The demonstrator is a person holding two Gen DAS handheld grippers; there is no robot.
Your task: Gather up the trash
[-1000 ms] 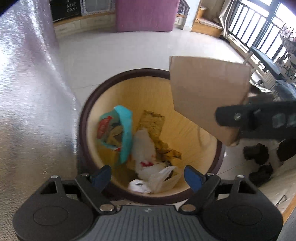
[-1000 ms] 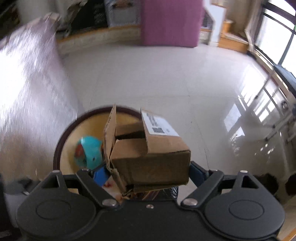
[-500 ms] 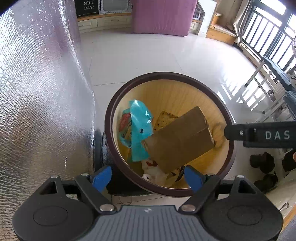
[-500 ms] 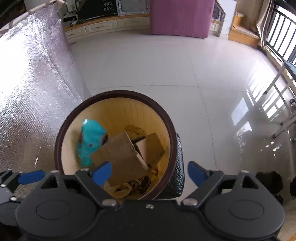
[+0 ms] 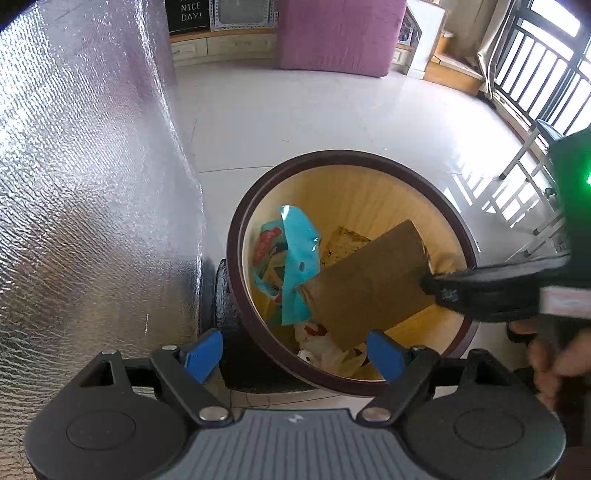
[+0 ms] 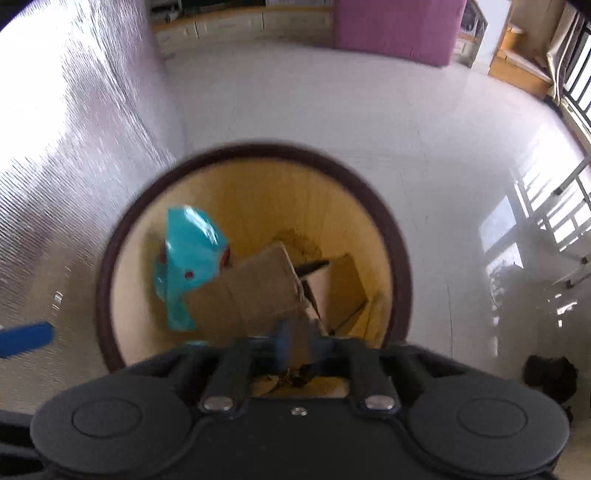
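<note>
1. The bin (image 5: 351, 273) stood on the pale floor (image 5: 295, 122), just beside a silver foil sheet (image 5: 81, 184); it had a dark rim and a yellow inner wall.
2. The box (image 5: 369, 284), plain brown cardboard, lay tilted inside the bin, its flaps loose in the right wrist view (image 6: 273, 288).
3. A teal wrapper (image 5: 299, 266) leaned against the box's left side, touching it.
4. White plastic bags (image 5: 325, 350) lay at the bottom, under the box's near corner.
5. The left gripper (image 5: 295, 354) hung above the bin's near rim with its blue pads (image 5: 203, 354) wide apart and nothing between them.
6. The right gripper (image 6: 295, 345) pointed down into the bin, its jaws brought together and empty; the box lay below its tips, and the blur hid whether they touched.
7. A hand (image 5: 557, 354) held the right gripper's handle at the right edge of the left wrist view.
8. A purple block (image 5: 340, 33) stood against the far wall.
</note>
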